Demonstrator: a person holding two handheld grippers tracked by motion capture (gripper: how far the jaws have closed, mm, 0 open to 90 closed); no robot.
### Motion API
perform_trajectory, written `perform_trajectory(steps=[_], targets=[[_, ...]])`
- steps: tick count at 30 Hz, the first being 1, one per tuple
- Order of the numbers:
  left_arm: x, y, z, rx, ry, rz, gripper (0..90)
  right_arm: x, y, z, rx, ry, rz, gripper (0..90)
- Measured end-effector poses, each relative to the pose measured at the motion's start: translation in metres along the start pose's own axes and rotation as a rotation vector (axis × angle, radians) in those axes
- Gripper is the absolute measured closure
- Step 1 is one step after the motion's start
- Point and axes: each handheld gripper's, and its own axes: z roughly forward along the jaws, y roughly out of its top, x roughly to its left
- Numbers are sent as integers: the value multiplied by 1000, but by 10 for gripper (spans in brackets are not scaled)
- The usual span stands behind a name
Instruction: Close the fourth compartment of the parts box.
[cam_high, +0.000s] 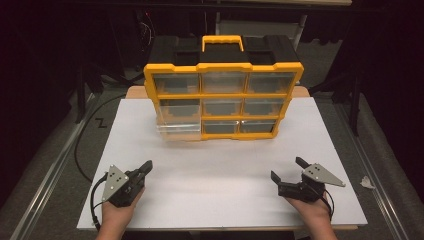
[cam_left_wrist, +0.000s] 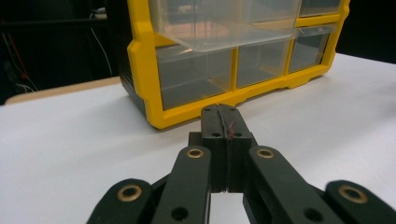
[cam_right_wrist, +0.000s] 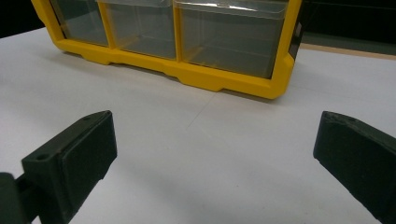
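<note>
The left hand-held gripper lies low at the near left of the white table, its jaws pressed flat together with nothing between them, as the left gripper view shows. The right hand-held gripper sits at the near right, well apart from the left one, its jaws spread wide and empty over bare table. Each is held by a hand coming in from the near edge. Farther back, at the middle of the table, stands a yellow-framed organizer with a black body, a yellow carry handle on top and three rows of three clear drawers facing the person. The middle-left drawer is pulled partway out and sags forward over the bottom-left one; the rest sit flush. A black cable loops across the grey floor to the left of the table, and a small white scrap lies on the floor at the right.
</note>
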Motion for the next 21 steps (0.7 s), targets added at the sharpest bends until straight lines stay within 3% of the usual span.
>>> perform_trajectory(steps=[8, 11, 12, 21], targets=[[-4, 4, -3, -46, -6, -9, 897, 0, 1, 0, -1, 6, -8, 6], [-3, 5, -4, -54, -14, -36, 897, 0, 1, 0, 1, 12, -3, 6], [-2, 5, -4, -57, -29, -70, 897, 0, 1, 0, 1, 13, -3, 6], [-4, 6, -1, -54, -27, -91, 897, 1, 1, -1, -1, 8, -8, 7]])
